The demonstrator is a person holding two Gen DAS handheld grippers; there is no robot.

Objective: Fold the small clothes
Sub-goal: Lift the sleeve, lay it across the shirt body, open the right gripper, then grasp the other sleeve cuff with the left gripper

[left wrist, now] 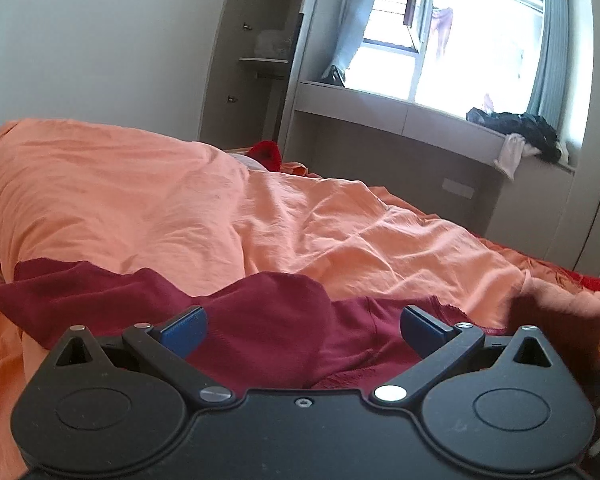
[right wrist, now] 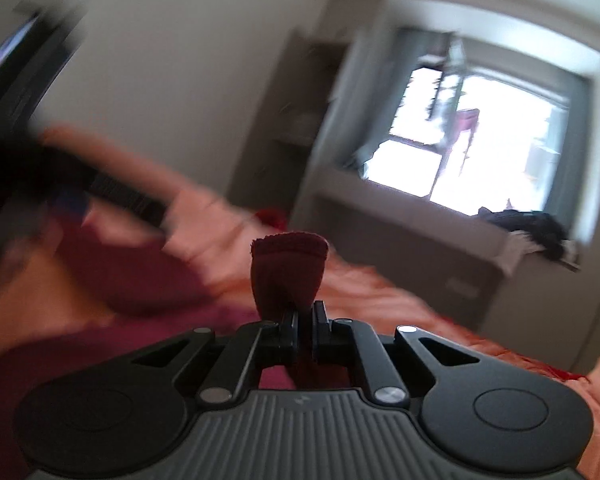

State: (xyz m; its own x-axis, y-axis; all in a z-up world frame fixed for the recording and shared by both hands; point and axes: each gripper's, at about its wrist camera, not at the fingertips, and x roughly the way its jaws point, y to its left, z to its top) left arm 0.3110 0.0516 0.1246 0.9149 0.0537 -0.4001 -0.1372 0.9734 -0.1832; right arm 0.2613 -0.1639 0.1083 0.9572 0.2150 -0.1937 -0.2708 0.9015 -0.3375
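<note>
On the near part of the bed, over the rumpled orange cotton quilt (left wrist: 204, 208), the dark maroon knit garment (left wrist: 268, 320) lies spread, its far edge wavy and partly raised. The left tool (left wrist: 303, 330) hovers just above it, blue-padded jaws spread wide, gripping nothing. The right tool (right wrist: 305, 322) is pinched tight on a bunched fold of the maroon cloth, which sticks up beyond the jaws. Open quilt stretches far and left. Beyond the bed's far right edge, a grey window ledge (left wrist: 420, 120) carries a heap of dark clothes (left wrist: 516, 130).
</note>
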